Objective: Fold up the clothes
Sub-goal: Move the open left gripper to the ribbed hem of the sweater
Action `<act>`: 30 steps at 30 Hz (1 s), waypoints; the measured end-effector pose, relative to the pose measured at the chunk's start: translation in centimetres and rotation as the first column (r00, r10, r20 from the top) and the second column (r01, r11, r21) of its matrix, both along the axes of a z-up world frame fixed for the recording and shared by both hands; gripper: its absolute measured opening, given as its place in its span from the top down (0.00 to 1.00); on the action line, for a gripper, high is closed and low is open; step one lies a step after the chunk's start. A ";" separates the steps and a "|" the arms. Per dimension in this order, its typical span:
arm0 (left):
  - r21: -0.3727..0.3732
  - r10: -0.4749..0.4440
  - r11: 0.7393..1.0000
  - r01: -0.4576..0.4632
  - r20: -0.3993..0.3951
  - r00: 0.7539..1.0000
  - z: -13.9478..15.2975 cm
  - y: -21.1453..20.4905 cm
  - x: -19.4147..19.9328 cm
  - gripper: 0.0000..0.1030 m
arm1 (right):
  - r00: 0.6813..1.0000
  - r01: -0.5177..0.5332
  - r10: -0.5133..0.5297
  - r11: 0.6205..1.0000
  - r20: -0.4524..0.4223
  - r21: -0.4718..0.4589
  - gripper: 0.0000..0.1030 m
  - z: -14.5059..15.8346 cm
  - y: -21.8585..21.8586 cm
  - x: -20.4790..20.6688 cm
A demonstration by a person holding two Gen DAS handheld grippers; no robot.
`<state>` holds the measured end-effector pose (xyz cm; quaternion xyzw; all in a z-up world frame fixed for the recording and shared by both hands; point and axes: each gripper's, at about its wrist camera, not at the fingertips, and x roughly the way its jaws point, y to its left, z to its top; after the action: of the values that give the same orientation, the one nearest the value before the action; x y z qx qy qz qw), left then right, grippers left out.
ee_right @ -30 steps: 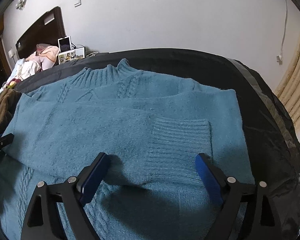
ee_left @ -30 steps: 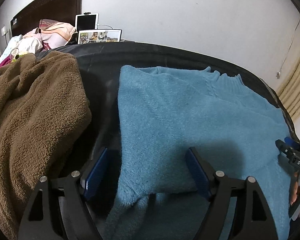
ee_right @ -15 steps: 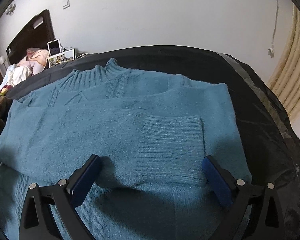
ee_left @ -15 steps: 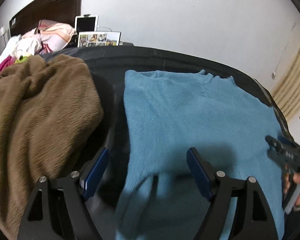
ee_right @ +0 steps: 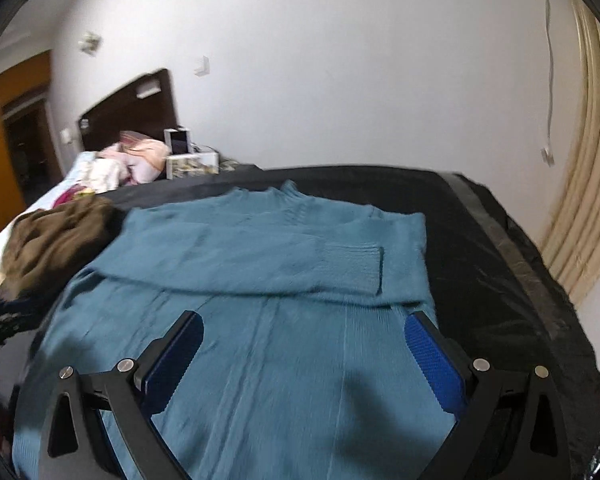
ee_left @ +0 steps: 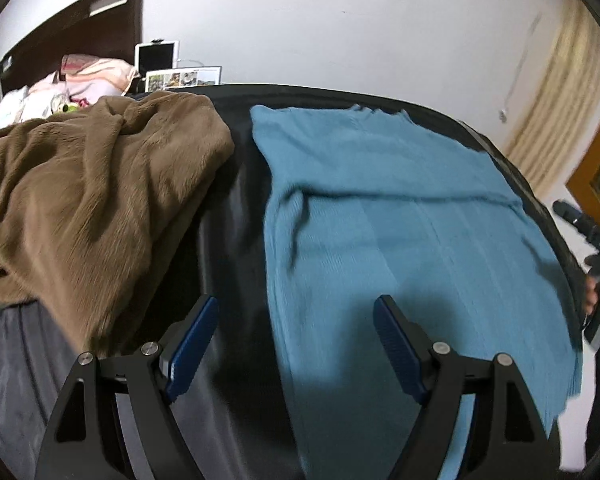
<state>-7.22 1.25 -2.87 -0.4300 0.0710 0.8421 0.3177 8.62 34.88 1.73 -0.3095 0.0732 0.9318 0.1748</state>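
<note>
A teal knitted sweater (ee_right: 284, 280) lies flat on a black sheet (ee_right: 480, 248), collar at the far side, with one sleeve (ee_right: 340, 268) folded across its chest. My right gripper (ee_right: 300, 344) hovers open above the sweater's lower half, nothing between its blue pads. In the left wrist view the same sweater (ee_left: 400, 232) fills the right half. My left gripper (ee_left: 296, 332) is open over its left edge and the black sheet (ee_left: 236, 216), holding nothing. At the far right edge of the left wrist view, a hand holds the right gripper's body (ee_left: 592, 240).
A brown fleece garment (ee_left: 88, 192) is heaped to the left of the sweater. Pillows and clothes (ee_right: 132, 156), a tablet (ee_left: 156, 56) and a photo frame (ee_left: 184, 78) sit by a dark headboard. A cream curtain (ee_right: 588, 160) hangs on the right.
Both grippers have pulled back and risen from the sweater, so more of it shows. The right jaws widened a little. The left view swung left, showing more of the brown fleece.
</note>
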 end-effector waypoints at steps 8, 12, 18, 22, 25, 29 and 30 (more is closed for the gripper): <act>-0.087 -0.149 0.987 0.138 -0.133 0.980 0.4 -3.3 7.7 0.20 | 0.994 -0.110 0.112 0.991 -0.019 0.076 0.01 -0.1 -5.9 6.9; -0.177 -0.234 0.965 0.194 -0.238 0.943 0.3 -5.2 10.9 0.20 | 0.984 -0.180 0.180 0.977 0.008 0.111 0.01 -1.2 -8.6 8.0; -0.274 -0.337 0.927 0.256 -0.313 0.888 -0.2 -7.9 14.6 0.20 | 0.948 -0.319 0.314 0.938 0.059 0.131 0.01 -2.8 -12.9 7.4; -0.341 -0.434 0.882 0.324 -0.323 0.841 -1.3 -8.8 16.3 0.20 | 0.924 -0.379 0.359 0.906 0.129 0.189 0.01 -3.8 -15.7 6.6; -0.412 -0.511 0.837 0.361 -0.348 0.786 -2.5 -8.8 18.0 0.20 | 0.917 -0.393 0.369 0.900 0.155 0.185 0.01 -4.5 -16.4 6.2; -0.460 -0.584 0.792 0.401 -0.379 0.718 -3.4 -8.2 20.0 0.20 | 0.921 -0.380 0.361 0.915 0.146 0.137 0.01 -4.7 -16.0 5.8; -0.465 -0.600 0.782 0.415 -0.381 0.704 -3.5 -8.0 20.4 0.20 | 0.924 -0.373 0.356 0.920 0.138 0.121 0.01 -4.7 -15.7 5.7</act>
<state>13.19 -6.77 -6.34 -0.2032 0.4159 0.7754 0.4296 14.33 19.21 -2.96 -0.3566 -0.0636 0.9318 0.0241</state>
